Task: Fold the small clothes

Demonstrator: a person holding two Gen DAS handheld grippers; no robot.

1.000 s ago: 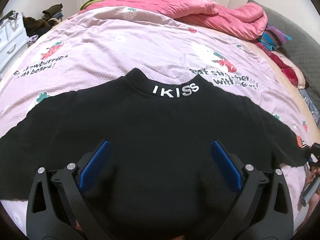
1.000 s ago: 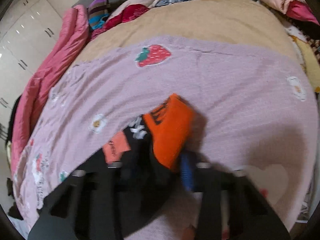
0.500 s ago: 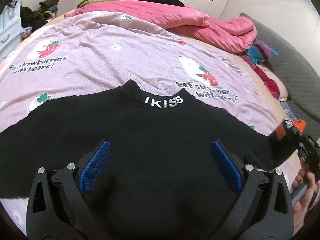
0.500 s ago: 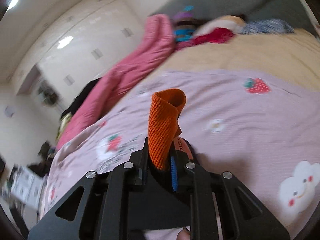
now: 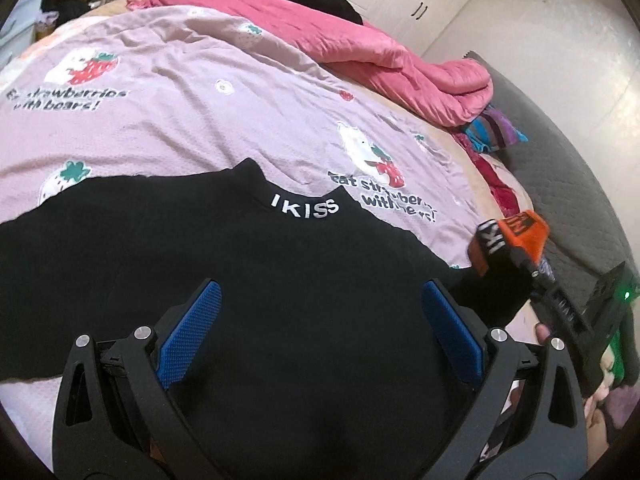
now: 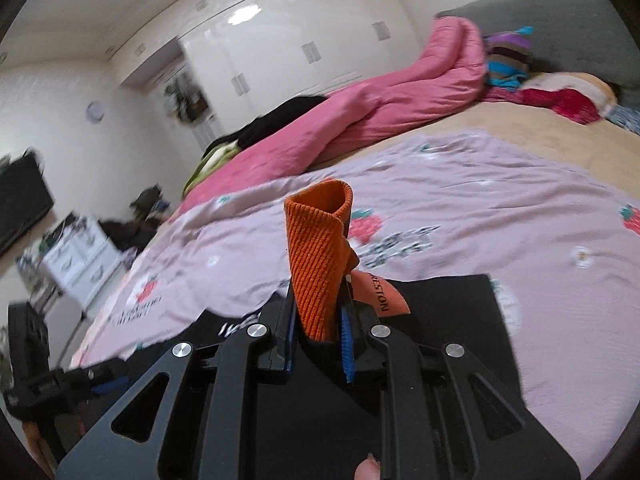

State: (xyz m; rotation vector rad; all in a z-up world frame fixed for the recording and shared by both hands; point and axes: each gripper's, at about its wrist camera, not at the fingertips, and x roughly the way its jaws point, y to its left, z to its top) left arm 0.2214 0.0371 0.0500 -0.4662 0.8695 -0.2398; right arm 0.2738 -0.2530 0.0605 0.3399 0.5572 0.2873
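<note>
Cuff sat clamped in the right gripper; left gripper gaped above the sweater. Laying the sleeve flat across seemed wise.

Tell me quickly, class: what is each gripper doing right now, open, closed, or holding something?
Left gripper: open, holding nothing, above the black top.
Right gripper: closed on the top's orange cuff.
</note>
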